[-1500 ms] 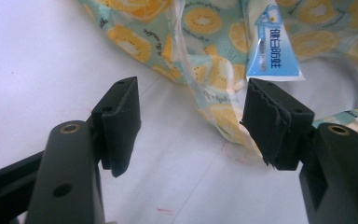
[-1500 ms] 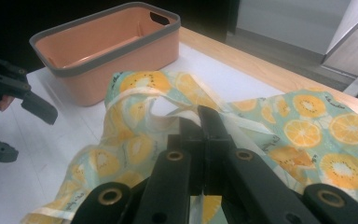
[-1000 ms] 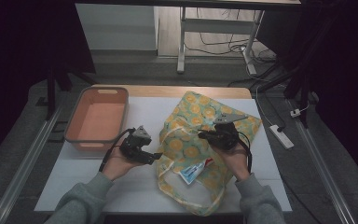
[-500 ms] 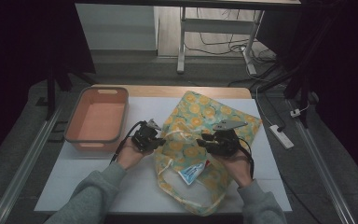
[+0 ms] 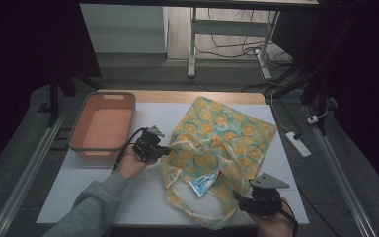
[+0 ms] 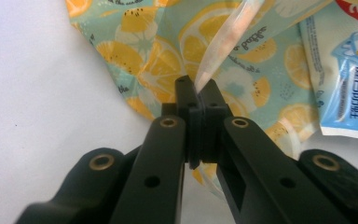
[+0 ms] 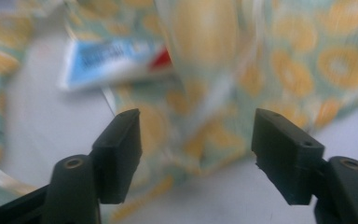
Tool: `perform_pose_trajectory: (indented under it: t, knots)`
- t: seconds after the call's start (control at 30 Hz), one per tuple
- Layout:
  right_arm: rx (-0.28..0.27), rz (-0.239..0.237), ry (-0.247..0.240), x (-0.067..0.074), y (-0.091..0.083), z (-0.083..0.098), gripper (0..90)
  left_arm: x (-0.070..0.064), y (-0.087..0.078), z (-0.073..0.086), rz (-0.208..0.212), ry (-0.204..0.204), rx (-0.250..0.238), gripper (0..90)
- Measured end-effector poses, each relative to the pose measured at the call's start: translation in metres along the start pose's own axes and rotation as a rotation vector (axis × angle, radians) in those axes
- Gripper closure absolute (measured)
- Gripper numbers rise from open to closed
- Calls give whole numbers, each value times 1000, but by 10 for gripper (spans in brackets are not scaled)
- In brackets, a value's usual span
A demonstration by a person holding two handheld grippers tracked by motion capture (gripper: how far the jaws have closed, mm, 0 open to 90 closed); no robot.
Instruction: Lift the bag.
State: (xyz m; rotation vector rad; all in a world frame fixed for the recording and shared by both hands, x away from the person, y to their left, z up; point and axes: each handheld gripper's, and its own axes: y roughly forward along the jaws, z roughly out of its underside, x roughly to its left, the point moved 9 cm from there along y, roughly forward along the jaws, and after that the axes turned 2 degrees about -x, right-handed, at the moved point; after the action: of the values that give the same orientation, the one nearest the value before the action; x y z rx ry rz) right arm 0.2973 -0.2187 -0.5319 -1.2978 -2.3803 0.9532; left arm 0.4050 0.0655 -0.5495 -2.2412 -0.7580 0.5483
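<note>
I count one yellow-and-teal fabric tote bag printed with orange slices, lying flat on the white counter, with two pale strap handles at its near end. One blue-and-white toothpaste tube lies at the bag's mouth, between the handles. One salmon-pink plastic bin sits at the counter's left, well apart from the bag.

My left tongs are at the bag's left edge. In the left gripper view the left tongs are fully closed, pinching one translucent strap where it meets the printed cloth.

My right tongs are at the near edge of the counter, just beside the bag's lower right. In the right gripper view the right tongs stand wide apart, having just been opening; blurred bag fabric lies beyond them, but nothing is pressed between the pads.
</note>
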Motion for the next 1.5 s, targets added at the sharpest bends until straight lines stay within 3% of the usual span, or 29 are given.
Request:
perform_pose_trajectory:
  t: [0.13, 0.17, 0.23, 0.27, 0.37, 0.43, 0.53, 0.63, 0.77, 0.87, 0.97, 1.13, 1.33, 1.4, 1.5]
  knots:
    - [81, -19, 22, -4, 20, 20, 455, 0, -1, 4, 18, -11, 6, 891]
    - [105, -17, 18, -5, 25, 24, 527, -1, -1, 5, 23, -12, 4, 891]
    - [139, -51, 6, -7, 32, 29, 848, -2, -4, 6, 44, -16, -1, 891]
    - [150, -65, -4, -9, 33, 29, 894, -4, -7, 6, 51, -12, -7, 891]
    - [76, -64, -30, -12, 23, 12, 900, -9, -20, 4, 84, -16, -43, 892]
    - [-12, -46, -57, -15, 9, -9, 900, -12, -33, 1, 117, -27, -79, 892]
    - [-137, -28, -80, -18, -13, -44, 900, -16, -56, -5, 123, -22, -133, 892]
    - [-196, -78, -80, -16, -23, -72, 900, -22, -78, -12, 153, -22, -189, 892]
    - [-254, -83, -126, -14, -29, -103, 900, -25, -106, -25, 138, 5, -247, 892]
    - [-315, -76, -144, -17, -40, -128, 900, -20, -127, -36, 138, -7, -298, 892]
    - [-384, -64, -126, -27, -55, -152, 900, -11, -147, -47, 124, -27, -352, 892]
    - [-466, -79, -57, -53, -71, -185, 900, -2, -177, -65, 93, -28, -420, 892]
    - [-569, -36, -38, -75, -97, -223, 900, 5, -216, -88, 44, -18, -513, 892]
    - [-578, -2, -51, -80, -105, -233, 900, 5, -223, -94, 35, -12, -534, 892]
    - [-608, -34, -11, -84, -104, -240, 900, 5, -220, -96, 38, -16, -534, 892]
